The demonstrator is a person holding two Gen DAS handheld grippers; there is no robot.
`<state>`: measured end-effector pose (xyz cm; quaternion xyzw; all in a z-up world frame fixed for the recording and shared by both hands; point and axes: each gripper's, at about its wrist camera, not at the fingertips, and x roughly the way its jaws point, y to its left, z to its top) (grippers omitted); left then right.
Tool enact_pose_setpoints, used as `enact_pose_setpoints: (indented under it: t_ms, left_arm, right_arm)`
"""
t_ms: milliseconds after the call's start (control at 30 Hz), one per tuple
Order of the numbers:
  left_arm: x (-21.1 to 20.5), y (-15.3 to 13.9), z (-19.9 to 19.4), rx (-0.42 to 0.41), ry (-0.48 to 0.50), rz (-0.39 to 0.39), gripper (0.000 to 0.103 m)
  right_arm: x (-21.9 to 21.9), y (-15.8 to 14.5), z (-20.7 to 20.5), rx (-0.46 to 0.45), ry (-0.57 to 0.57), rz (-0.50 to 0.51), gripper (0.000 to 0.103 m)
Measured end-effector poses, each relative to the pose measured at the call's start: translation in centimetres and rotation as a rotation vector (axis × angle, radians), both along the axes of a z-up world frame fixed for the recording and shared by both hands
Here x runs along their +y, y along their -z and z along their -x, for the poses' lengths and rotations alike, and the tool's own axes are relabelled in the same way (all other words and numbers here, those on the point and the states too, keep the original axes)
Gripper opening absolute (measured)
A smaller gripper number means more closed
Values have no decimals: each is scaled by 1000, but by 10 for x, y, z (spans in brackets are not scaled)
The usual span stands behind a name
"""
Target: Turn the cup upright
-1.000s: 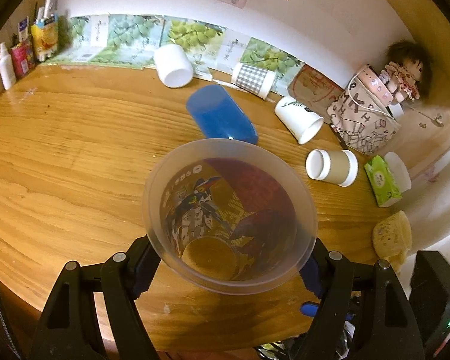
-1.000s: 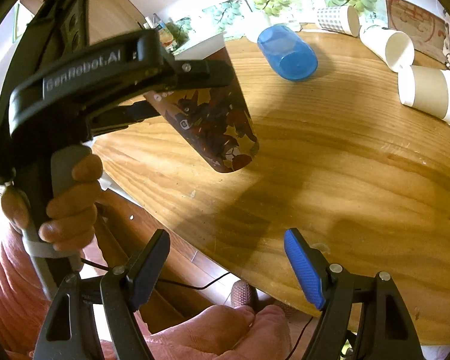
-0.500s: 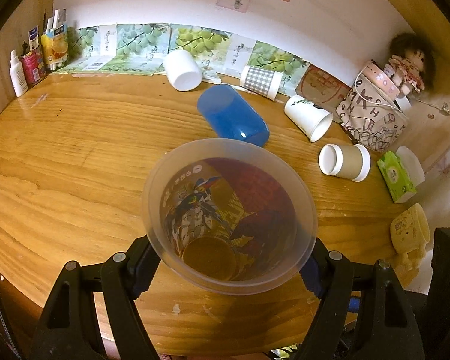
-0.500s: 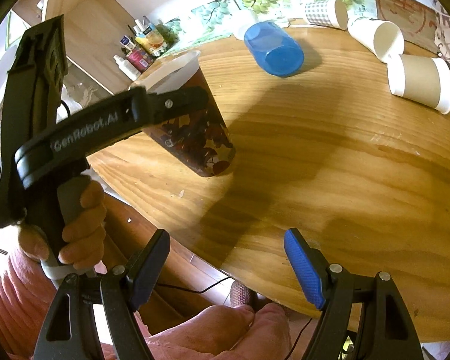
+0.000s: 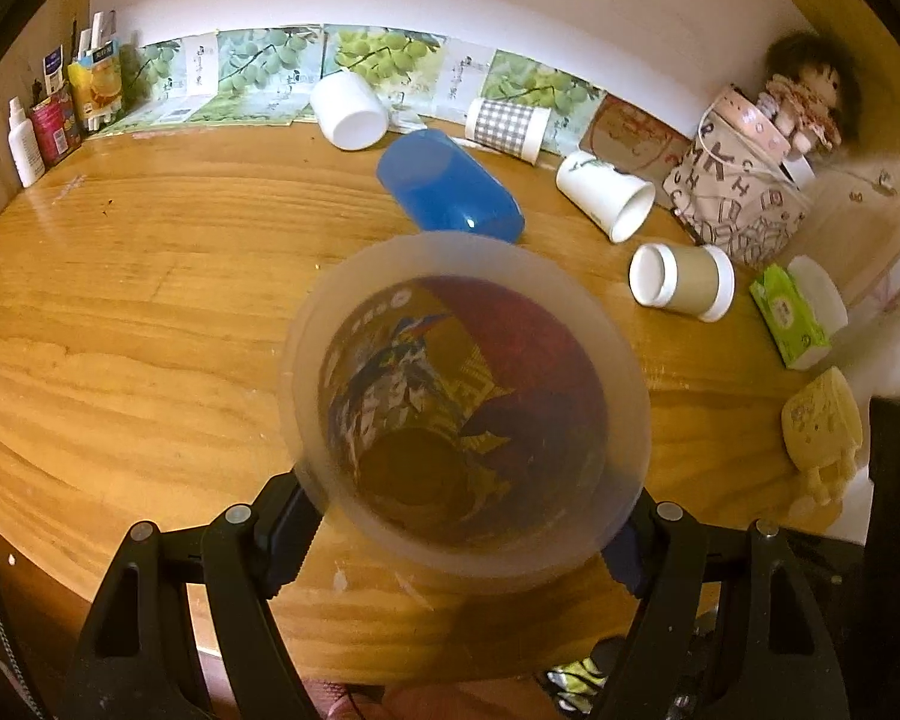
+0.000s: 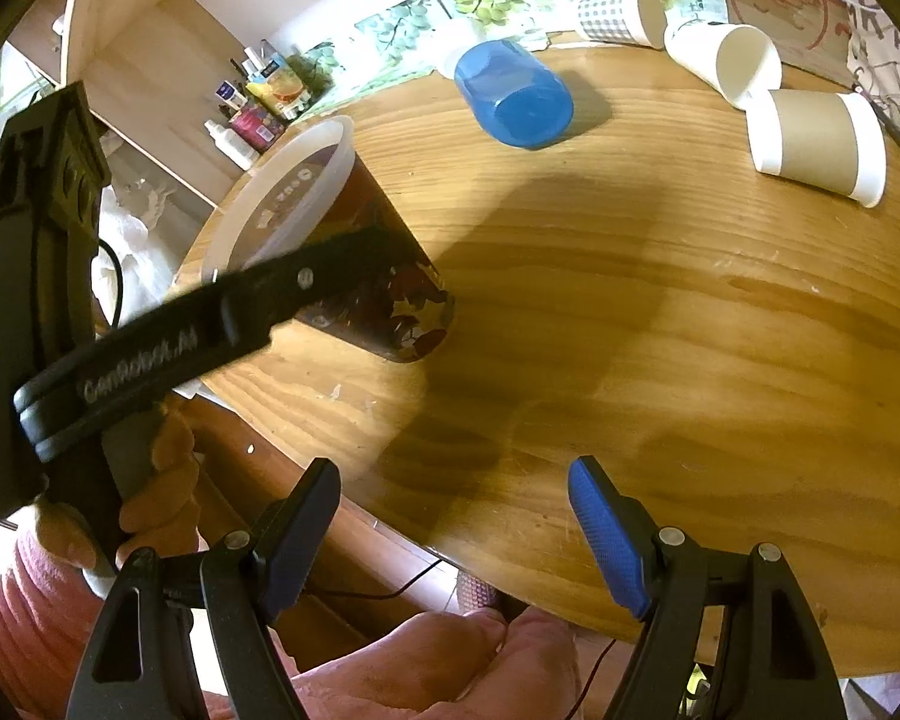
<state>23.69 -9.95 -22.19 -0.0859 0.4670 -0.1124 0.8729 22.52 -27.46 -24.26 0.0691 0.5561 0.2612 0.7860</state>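
Item, near: my left gripper (image 5: 468,534), fingers pinching the translucent plastic cup with dark printed wrap (image 5: 465,402), mouth up, base at the wooden table (image 6: 660,300) near edge. I should seat it flat before letting go. Right gripper (image 6: 453,531): fingers spread, idle. Far: blue plastic tumbler (image 5: 450,189) lying sideways.

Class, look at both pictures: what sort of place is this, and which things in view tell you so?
Probably a home, perhaps a child's room: a wooden table against a wall, a doll beside a patterned fabric basket, and toiletry bottles in the corner. Several cups lie scattered.
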Motion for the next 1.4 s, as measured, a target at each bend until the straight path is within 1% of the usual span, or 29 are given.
enact_pose_setpoints:
  t_ms: [300, 433, 500, 567, 733, 900, 967, 1100, 1167, 1267, 1333, 1400]
  left_arm:
    - [-2, 7, 9, 87, 92, -30, 81]
    - [4, 7, 15, 123, 116, -21, 81]
    - [9, 4, 19, 149, 133, -20, 81]
    - [17, -2, 24, 157, 149, -23, 81]
    - [45, -21, 42, 114, 184, -40, 83]
    - [80, -38, 64, 79, 207, -48, 83]
    - [98, -44, 73, 68, 205, -52, 83]
    - [127, -55, 92, 55, 186, -88, 83]
    - [138, -63, 103, 46, 173, -101, 83]
    - [146, -77, 117, 34, 139, -120, 83]
    - [150, -90, 128, 10, 110, -102, 83]
    - [152, -101, 137, -17, 90, -71, 84]
  right_arm:
    - [0, 1, 0, 6, 45, 12, 79]
    - [1, -1, 2, 4, 87, 22, 80]
    - [5, -3, 7, -14, 102, 53, 81]
    - [9, -6, 13, -28, 122, 72, 81]
    - [19, -14, 33, -44, 221, 74, 82]
    - [39, -27, 61, -103, 315, 109, 83]
    - [48, -33, 72, -121, 348, 116, 85]
    - [67, -46, 103, -155, 423, 130, 87]
    - [74, -53, 117, -163, 448, 122, 91]
    - [88, -71, 138, -191, 466, 140, 92]
    - [95, -89, 151, -220, 471, 153, 92]
    - [100, -108, 165, -251, 483, 147, 96]
